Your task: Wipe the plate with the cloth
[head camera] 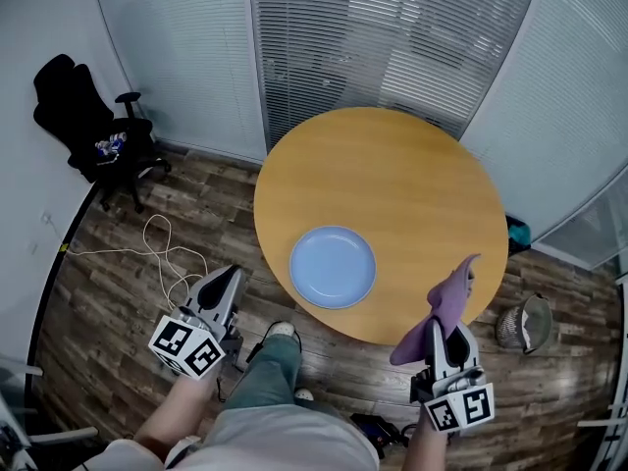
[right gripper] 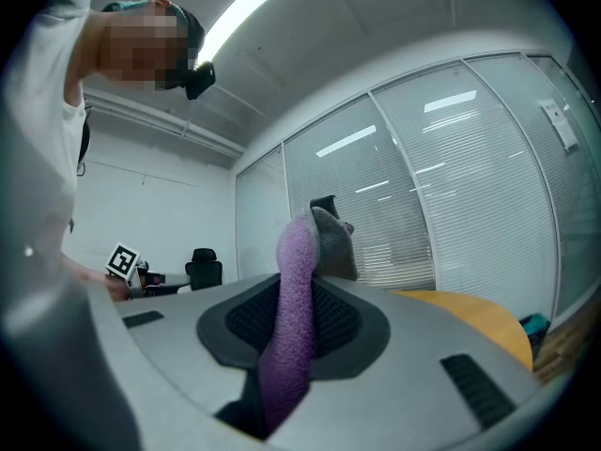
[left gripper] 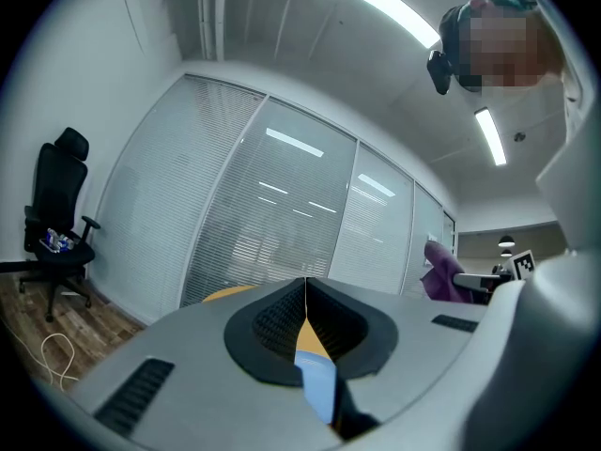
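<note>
Right gripper: closed on the purple cloth
Left gripper: closed, nothing held
Plate: not touched or wiped yet

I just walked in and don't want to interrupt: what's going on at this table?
A person stands at the round table with a tool in each hand. The right tool is shut on a purple cloth. The left tool is shut and empty. The blue plate lies on the table, and nothing touches it.
</note>
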`<state>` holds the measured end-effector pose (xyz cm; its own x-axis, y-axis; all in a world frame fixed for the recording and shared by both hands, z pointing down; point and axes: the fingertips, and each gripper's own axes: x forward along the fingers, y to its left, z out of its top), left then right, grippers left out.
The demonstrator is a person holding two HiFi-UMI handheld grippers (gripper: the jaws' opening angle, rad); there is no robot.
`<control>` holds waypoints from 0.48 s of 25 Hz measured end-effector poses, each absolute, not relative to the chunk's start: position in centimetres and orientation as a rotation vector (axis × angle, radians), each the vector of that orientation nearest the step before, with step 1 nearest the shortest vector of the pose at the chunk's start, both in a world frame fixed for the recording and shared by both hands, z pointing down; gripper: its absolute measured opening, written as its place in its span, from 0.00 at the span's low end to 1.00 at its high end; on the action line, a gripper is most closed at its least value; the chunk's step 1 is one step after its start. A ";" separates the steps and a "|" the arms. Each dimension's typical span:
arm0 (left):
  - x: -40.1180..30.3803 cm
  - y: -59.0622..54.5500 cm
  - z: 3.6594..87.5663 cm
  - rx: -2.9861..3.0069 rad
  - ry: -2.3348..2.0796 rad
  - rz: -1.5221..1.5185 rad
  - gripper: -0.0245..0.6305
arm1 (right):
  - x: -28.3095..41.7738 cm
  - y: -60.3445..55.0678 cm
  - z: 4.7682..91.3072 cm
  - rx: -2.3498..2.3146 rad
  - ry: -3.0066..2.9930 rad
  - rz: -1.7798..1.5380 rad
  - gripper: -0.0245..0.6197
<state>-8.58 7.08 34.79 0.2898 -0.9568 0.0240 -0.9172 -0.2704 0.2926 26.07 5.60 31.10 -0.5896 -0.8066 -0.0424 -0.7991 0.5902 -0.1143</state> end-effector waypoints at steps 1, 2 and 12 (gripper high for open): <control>-8.8 6.3 34.8 2.313 -1.712 -0.231 0.06 | 25.9 5.1 31.1 -1.386 2.720 -0.123 0.17; -8.9 5.5 34.8 2.318 -1.701 -0.233 0.06 | 25.7 4.5 31.0 -1.397 2.716 -0.120 0.17; -11.7 -3.2 35.0 2.388 -1.584 -0.225 0.06 | 22.5 -0.8 30.4 -1.507 2.664 -0.102 0.17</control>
